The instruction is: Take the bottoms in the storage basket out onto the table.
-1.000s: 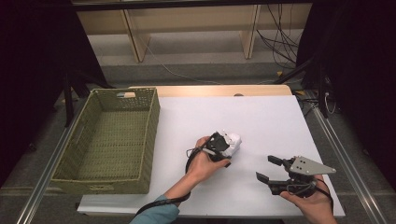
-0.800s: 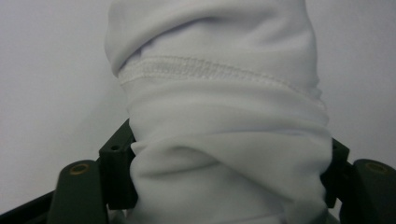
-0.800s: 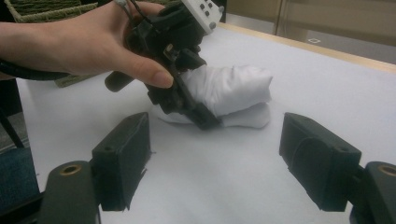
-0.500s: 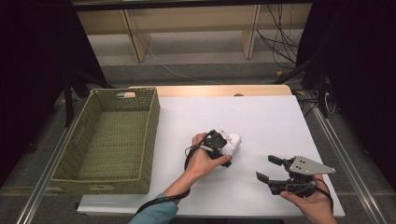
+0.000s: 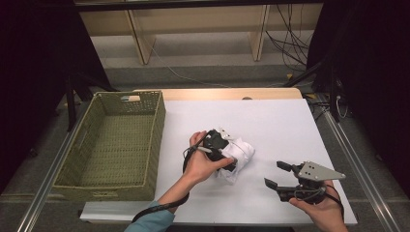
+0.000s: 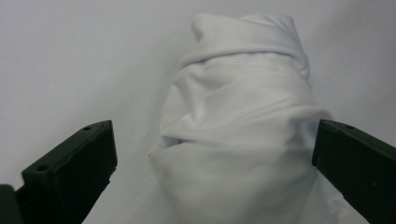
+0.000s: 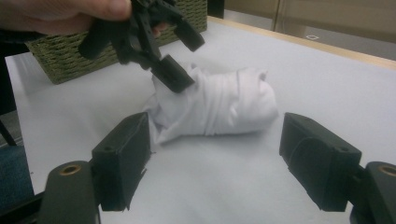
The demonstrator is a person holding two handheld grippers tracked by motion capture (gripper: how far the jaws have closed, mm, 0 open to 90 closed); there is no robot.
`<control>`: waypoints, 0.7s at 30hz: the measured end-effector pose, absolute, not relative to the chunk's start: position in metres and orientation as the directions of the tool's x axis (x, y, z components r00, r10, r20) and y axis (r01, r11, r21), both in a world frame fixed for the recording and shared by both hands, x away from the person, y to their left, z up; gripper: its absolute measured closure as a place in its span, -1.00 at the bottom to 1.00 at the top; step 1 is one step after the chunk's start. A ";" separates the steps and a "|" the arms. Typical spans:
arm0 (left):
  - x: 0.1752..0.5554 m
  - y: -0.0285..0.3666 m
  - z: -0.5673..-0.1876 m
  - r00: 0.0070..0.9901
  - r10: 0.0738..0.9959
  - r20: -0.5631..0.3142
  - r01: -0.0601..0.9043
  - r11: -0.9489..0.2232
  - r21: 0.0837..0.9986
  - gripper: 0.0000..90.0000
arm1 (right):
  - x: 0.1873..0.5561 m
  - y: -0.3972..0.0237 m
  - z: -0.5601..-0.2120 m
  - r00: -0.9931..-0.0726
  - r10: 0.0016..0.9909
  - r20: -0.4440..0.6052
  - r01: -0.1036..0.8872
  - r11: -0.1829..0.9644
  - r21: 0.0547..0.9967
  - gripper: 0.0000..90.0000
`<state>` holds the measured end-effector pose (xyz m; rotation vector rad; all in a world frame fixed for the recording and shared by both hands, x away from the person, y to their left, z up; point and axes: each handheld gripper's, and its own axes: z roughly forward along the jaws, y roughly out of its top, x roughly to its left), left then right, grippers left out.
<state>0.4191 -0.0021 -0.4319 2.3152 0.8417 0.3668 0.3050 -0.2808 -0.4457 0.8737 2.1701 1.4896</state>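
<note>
White rolled cloth (image 5: pixel 239 154) lay on the white desk (image 5: pixel 290 125) right of the wicker basket (image 5: pixel 111 145), left tool (image 5: pixel 223 153) just above it, jaws just opened wide and released, cloth between them untouched, right tool (image 5: pixel 273 175) released, apart near the desk's front edge.

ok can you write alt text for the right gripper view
A rolled white cloth lies on a white table, framed by the open black right tongs in the foreground. Above its left end, a hand holds the left tongs, open and tilted down over the cloth, with a woven basket behind.
</note>
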 end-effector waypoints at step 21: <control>0.396 0.045 -0.386 0.746 0.661 0.075 0.428 -0.563 0.707 -0.99 | 0.305 -0.281 -0.446 -0.741 0.670 0.045 0.285 0.252 0.925 -0.43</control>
